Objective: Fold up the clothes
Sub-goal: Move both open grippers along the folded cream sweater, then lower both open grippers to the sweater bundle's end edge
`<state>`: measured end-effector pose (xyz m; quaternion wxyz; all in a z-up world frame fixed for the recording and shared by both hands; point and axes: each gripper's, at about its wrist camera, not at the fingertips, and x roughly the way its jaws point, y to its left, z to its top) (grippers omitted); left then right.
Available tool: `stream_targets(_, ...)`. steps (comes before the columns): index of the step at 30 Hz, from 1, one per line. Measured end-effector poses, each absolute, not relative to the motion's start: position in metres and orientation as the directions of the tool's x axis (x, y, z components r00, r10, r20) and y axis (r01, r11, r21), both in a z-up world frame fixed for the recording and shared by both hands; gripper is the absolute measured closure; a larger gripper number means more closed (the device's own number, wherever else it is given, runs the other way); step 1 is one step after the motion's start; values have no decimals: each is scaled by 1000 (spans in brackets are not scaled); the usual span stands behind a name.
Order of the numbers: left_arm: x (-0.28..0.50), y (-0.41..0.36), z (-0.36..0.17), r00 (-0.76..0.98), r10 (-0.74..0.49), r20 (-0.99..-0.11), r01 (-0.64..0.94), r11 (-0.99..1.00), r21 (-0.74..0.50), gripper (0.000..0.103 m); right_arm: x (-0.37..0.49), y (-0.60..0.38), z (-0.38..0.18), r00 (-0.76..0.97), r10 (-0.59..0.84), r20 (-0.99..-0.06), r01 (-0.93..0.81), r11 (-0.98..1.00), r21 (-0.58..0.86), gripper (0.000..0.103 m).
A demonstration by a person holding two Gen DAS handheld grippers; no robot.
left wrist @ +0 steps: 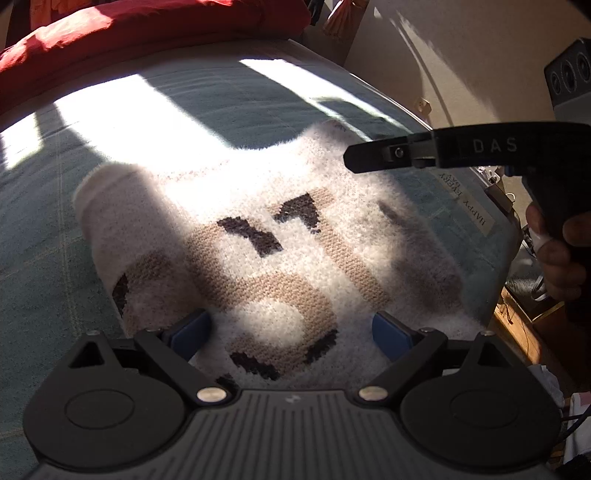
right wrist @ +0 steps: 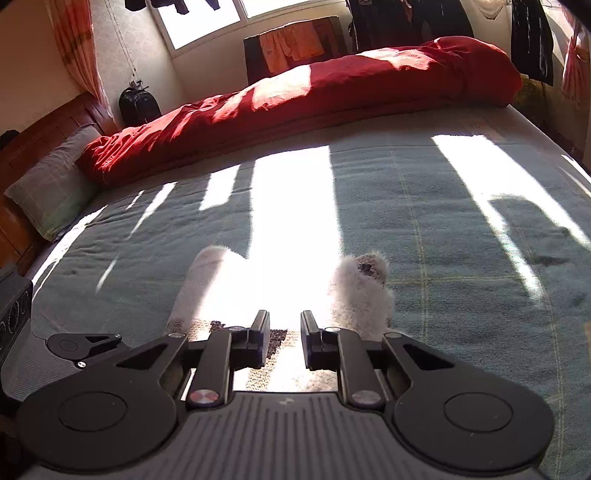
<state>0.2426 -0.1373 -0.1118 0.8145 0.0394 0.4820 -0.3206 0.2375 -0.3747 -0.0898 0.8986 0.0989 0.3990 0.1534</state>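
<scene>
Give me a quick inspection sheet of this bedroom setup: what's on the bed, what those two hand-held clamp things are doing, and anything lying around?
Surface: bed with a teal blanket, striped with sunlight and shadow.
Job's things: fluffy white sweater with a beige and dark brown pattern, lying flat on the blanket, one sleeve folded across its front.
Clutter: red duvet bunched along the far edge; grey pillow at the headboard.
Grippers: left gripper low over the sweater, jaws wide open; right gripper over the sweater, jaws apart with a narrow gap, gripping nothing.
Cables: thin wires beside the bed.
Surroundings: window, hanging clothes, wooden headboard.
</scene>
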Motion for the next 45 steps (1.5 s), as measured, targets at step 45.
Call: stream_targets(45, 120, -154, -110, 230, -395, -889, 650, 743, -162, 7, 114, -369, -118, 454, 420, -786, -268, 905, 330, 79)
